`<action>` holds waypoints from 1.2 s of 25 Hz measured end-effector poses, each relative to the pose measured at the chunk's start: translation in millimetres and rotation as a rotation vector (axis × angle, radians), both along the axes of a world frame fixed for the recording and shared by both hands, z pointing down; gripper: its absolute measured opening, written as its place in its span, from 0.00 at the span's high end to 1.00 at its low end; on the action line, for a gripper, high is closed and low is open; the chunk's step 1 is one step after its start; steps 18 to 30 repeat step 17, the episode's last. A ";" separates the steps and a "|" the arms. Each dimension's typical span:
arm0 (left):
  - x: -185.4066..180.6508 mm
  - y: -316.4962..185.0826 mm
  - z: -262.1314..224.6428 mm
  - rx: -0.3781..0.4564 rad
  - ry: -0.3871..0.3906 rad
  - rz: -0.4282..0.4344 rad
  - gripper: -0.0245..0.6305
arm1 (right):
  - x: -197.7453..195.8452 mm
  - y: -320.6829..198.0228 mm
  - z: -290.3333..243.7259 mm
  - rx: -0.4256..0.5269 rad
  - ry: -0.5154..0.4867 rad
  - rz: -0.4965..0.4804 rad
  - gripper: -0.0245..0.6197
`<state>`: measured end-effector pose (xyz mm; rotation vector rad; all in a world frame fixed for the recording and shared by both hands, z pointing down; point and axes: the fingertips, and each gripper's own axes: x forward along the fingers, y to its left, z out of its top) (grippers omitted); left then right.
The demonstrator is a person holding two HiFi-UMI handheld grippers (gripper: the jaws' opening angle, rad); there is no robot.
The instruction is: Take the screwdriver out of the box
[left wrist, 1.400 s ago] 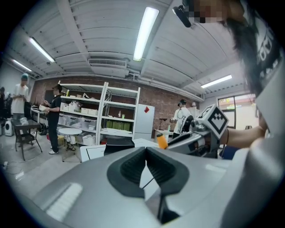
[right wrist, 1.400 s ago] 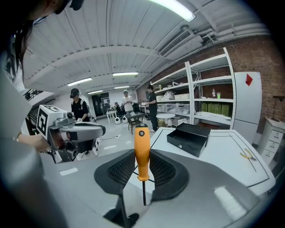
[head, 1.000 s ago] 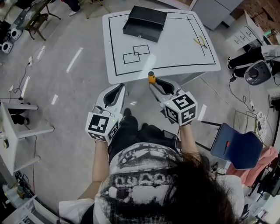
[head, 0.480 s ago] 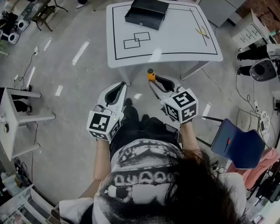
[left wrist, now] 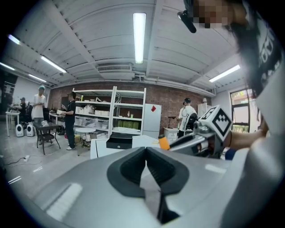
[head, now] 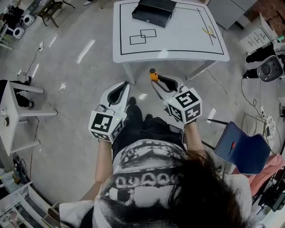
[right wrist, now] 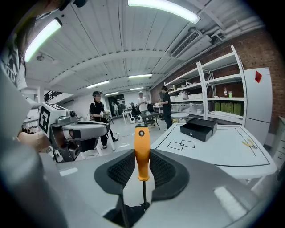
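An orange-handled screwdriver (right wrist: 142,143) stands upright between the pads of my right gripper (right wrist: 142,156), which is shut on its handle; the thin shaft runs back toward the camera. In the head view the handle (head: 153,75) sticks out past the right gripper (head: 157,83), over the floor short of the table. The black box (head: 152,12) sits closed at the far side of the white table (head: 178,49). My left gripper (head: 125,85) hangs beside the right one, jaws shut with nothing between them (left wrist: 146,148).
Two overlapping rectangles (head: 143,36) are drawn on the table, and pliers (head: 208,32) lie near its right edge. A blue chair (head: 242,151) stands to my right, a small white table (head: 18,111) to my left. Several people stand by shelves (left wrist: 111,111) in the background.
Both grippers and I have drawn back from the table, which now lies farther off in the head view. The screwdriver stays in the right gripper; the left stays shut.
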<state>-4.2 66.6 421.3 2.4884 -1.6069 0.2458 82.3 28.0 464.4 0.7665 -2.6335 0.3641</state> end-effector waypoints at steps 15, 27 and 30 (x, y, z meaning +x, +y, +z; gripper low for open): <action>4.2 22.2 -0.3 0.014 0.010 -0.009 0.96 | 1.1 18.5 1.3 0.024 0.018 -0.014 0.80; 3.8 23.7 0.2 0.016 0.012 -0.009 0.96 | 0.6 19.6 2.4 0.025 0.021 -0.013 0.80; 3.8 23.7 0.2 0.016 0.012 -0.009 0.96 | 0.6 19.6 2.4 0.025 0.021 -0.013 0.80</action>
